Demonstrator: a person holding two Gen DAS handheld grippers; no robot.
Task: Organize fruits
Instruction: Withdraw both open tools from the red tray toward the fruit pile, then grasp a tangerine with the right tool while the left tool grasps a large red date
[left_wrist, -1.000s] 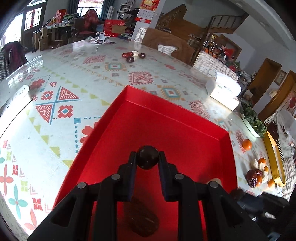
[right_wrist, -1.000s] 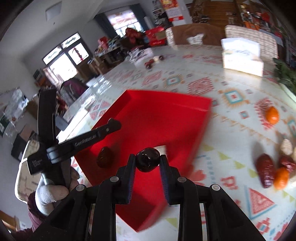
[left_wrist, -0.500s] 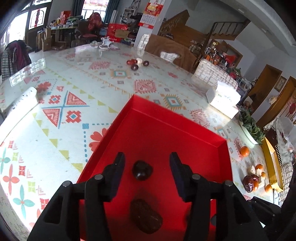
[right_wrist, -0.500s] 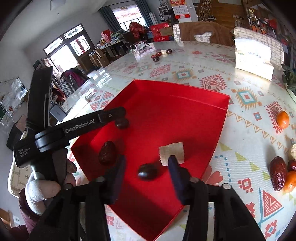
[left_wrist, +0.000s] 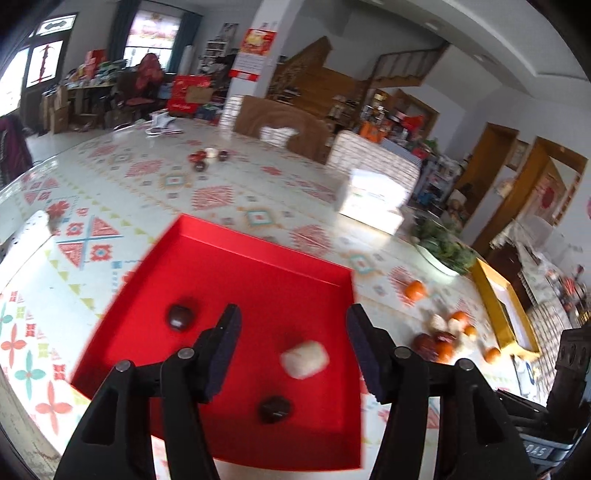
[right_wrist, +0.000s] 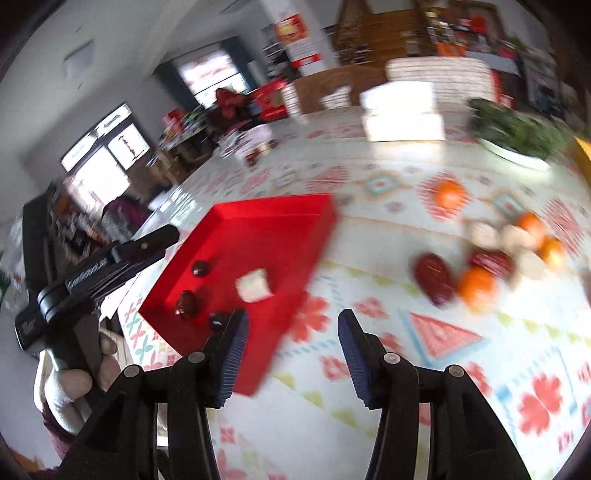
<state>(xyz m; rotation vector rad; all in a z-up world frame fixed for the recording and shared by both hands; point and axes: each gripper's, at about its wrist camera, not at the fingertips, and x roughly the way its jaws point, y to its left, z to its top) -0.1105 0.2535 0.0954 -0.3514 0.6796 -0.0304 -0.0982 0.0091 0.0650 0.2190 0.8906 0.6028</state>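
Observation:
A red tray lies on the patterned table. In it lie two dark round fruits and a white piece; the right wrist view also shows a dark red date in the tray. My left gripper is open and empty above the tray. My right gripper is open and empty above the table, just right of the tray. A pile of loose fruit, with oranges, red dates and white pieces, lies right of the tray.
A single orange lies beyond the pile. A white tissue box, a plate of greens and a yellow tray stand at the right. A small fruit cluster lies at the far side.
Both grippers opened and let their dark fruits drop into the red tray. Both have since swung to the right; the right one now hangs over the table beside the tray.

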